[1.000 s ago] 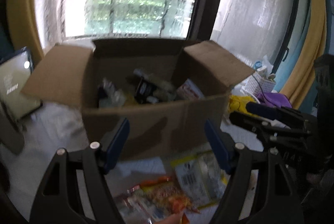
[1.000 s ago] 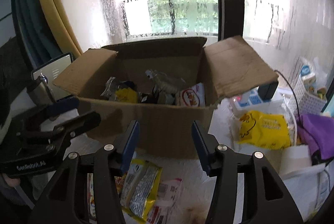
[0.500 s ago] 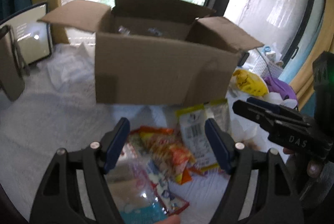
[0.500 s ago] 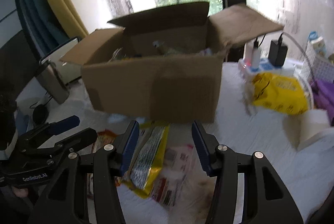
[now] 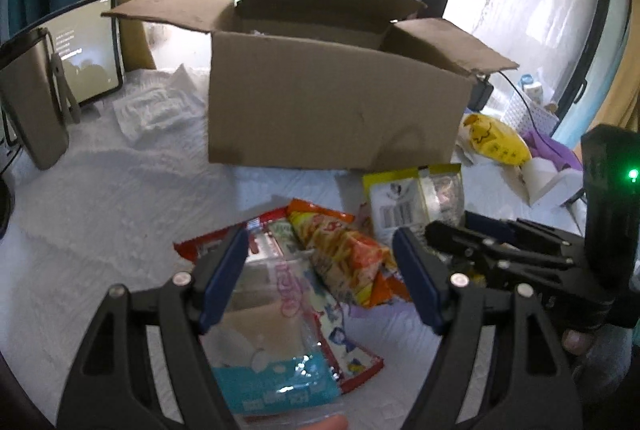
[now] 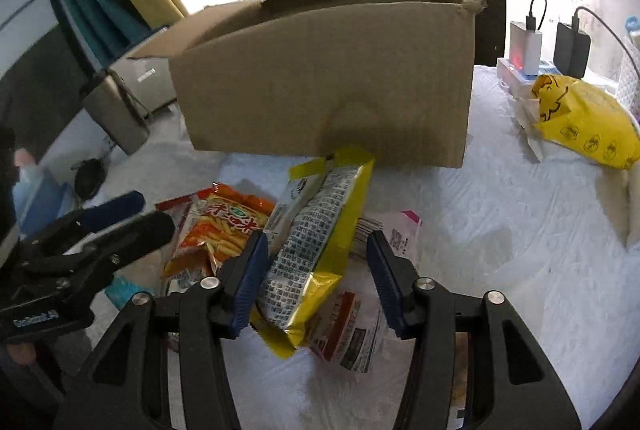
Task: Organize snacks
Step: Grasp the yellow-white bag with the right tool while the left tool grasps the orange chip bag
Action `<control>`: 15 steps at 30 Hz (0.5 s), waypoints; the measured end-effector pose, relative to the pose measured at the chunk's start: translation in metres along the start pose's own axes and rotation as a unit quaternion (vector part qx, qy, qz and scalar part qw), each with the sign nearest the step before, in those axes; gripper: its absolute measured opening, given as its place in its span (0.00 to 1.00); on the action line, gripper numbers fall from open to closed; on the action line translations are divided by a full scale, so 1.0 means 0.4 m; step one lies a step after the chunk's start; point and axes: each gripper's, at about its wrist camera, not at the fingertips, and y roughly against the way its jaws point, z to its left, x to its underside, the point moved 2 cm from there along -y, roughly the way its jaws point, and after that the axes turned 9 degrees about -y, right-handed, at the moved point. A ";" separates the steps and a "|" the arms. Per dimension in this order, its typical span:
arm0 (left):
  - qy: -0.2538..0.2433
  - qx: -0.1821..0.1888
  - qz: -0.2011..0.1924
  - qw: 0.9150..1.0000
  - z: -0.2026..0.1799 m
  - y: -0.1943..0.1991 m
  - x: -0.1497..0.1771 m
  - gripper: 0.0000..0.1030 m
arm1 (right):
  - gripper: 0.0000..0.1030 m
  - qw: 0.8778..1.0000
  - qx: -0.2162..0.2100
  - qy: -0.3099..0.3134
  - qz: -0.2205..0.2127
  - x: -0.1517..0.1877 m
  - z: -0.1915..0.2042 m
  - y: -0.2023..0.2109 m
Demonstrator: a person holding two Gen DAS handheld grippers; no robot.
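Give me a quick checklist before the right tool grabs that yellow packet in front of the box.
1. Yellow packet between the right tool's fingers: ok, jaws closing on it.
2. Pads pressing the packet: not ok, right pad shows a gap.
3. Only one packet in the grip: cannot tell, a white packet lies under it.
4. Box open on top: ok, flaps up.
5. Left tool clear of the right tool: ok, open over its own clear packet.
6. Room in the box: cannot tell, inside hidden.
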 end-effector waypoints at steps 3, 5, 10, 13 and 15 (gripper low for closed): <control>-0.010 0.004 0.004 1.000 -0.014 -0.014 -0.005 0.73 | 0.31 1.000 -0.007 0.002 -0.008 0.005 -0.005 0.029; -0.021 -0.007 0.008 1.000 -0.027 -0.032 -0.007 0.73 | 0.30 1.000 -0.009 0.004 -0.011 0.007 -0.012 0.048; -0.031 -0.001 0.030 0.999 -0.052 -0.072 -0.005 0.73 | 0.29 1.000 0.001 -0.003 -0.029 0.011 -0.049 0.110; -0.040 -0.007 0.047 0.998 -0.066 -0.105 0.001 0.73 | 0.29 0.999 0.011 -0.007 -0.038 0.014 -0.069 0.139; -0.043 -0.011 0.063 0.997 -0.074 -0.134 0.006 0.73 | 0.29 0.999 0.017 -0.013 -0.041 0.017 -0.084 0.147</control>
